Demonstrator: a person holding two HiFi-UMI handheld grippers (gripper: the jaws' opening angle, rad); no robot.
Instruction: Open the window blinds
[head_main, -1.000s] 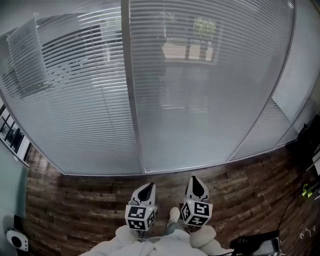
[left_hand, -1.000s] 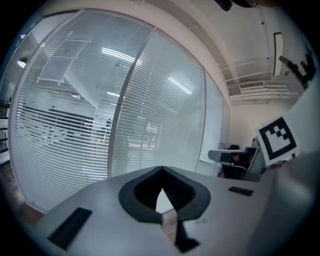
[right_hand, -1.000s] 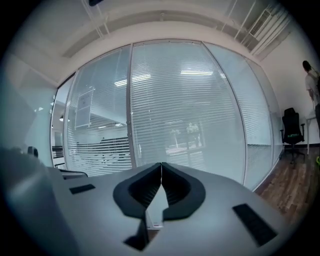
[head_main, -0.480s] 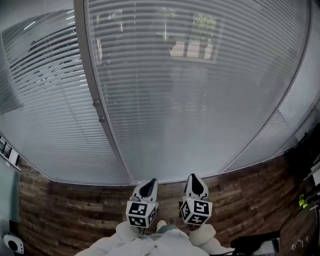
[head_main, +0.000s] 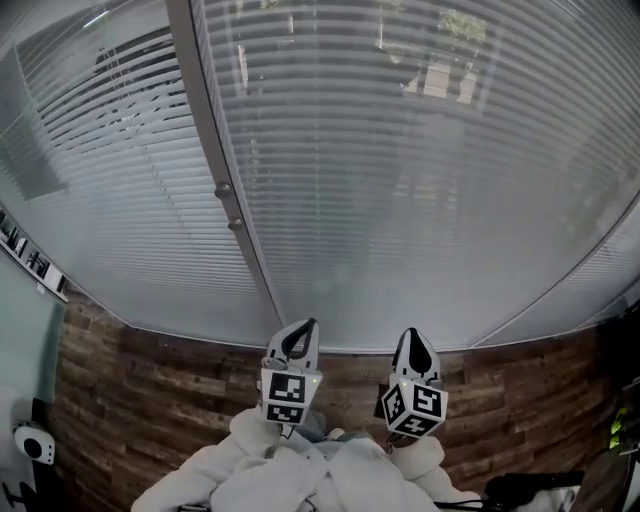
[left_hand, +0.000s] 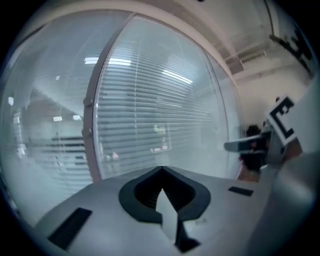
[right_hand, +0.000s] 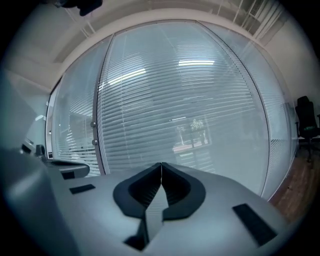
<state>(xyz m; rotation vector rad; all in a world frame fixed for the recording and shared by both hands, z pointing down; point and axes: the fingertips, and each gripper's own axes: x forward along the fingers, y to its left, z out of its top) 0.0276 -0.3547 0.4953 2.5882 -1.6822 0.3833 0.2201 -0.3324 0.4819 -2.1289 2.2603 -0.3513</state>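
- Two small knobs (head_main: 222, 189) are sitting on the upright frame post (head_main: 205, 120), well apart from both grippers; picking the wrong one could be turning the neighbouring pane's slats instead.
- The left gripper (head_main: 303, 330) is pointing at the glass, jaws pressed together on nothing; arriving closed, it is risking knocking a knob rather than gripping it.
- The right gripper (head_main: 413, 338) is likewise closed and empty, near the left.
- The window blinds (head_main: 480, 220) are hanging behind glass straight ahead, pale horizontal slats tilted nearly shut, hazy shapes showing through.

Open space ahead up to blinds (head_main: 400, 200) and frame post (head_main: 205, 110)
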